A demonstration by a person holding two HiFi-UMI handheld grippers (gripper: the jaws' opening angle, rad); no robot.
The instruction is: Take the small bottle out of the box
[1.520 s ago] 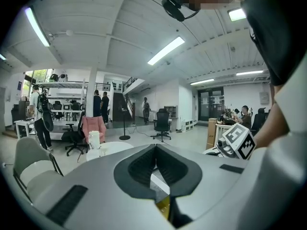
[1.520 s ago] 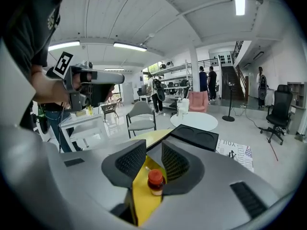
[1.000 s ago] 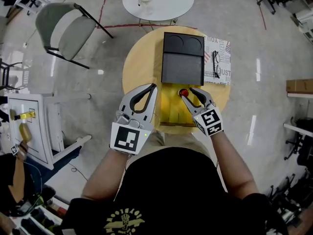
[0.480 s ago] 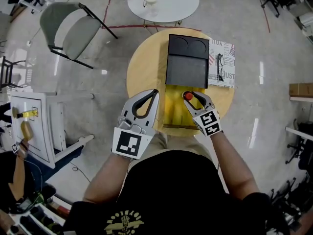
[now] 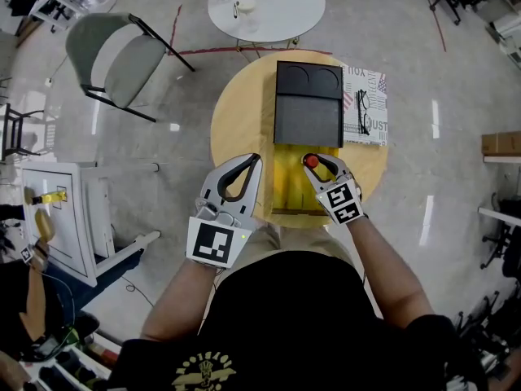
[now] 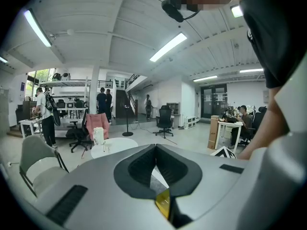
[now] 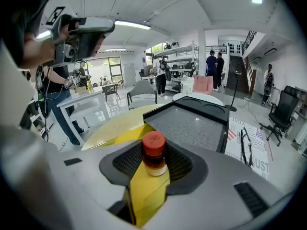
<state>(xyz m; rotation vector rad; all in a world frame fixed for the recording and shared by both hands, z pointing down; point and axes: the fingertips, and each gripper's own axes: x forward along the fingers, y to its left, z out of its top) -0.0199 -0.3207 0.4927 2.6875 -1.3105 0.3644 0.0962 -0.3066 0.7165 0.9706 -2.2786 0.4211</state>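
Note:
The small bottle [image 5: 310, 161] has a red cap and stands upright over the open box's yellow inside [image 5: 286, 187]. My right gripper [image 5: 319, 160] has the bottle [image 7: 154, 153] between its fingertips, and its jaws are closing on it. The box's black lid [image 5: 306, 104] lies folded back beyond it. My left gripper [image 5: 256, 160] is shut and empty at the box's left edge. In the left gripper view, the left gripper [image 6: 154, 145] shows its tips meeting, with a sliver of yellow below them.
The box sits on a round wooden table [image 5: 236, 112]. A printed sheet [image 5: 370, 84] with glasses [image 5: 361, 108] lies to the lid's right. A white round table [image 5: 269, 2] and a grey chair [image 5: 110, 51] stand beyond, with a white cabinet [image 5: 61, 210] at left.
The right gripper's fingers have drawn in around the bottle. The left gripper has stayed shut at the box's left edge.

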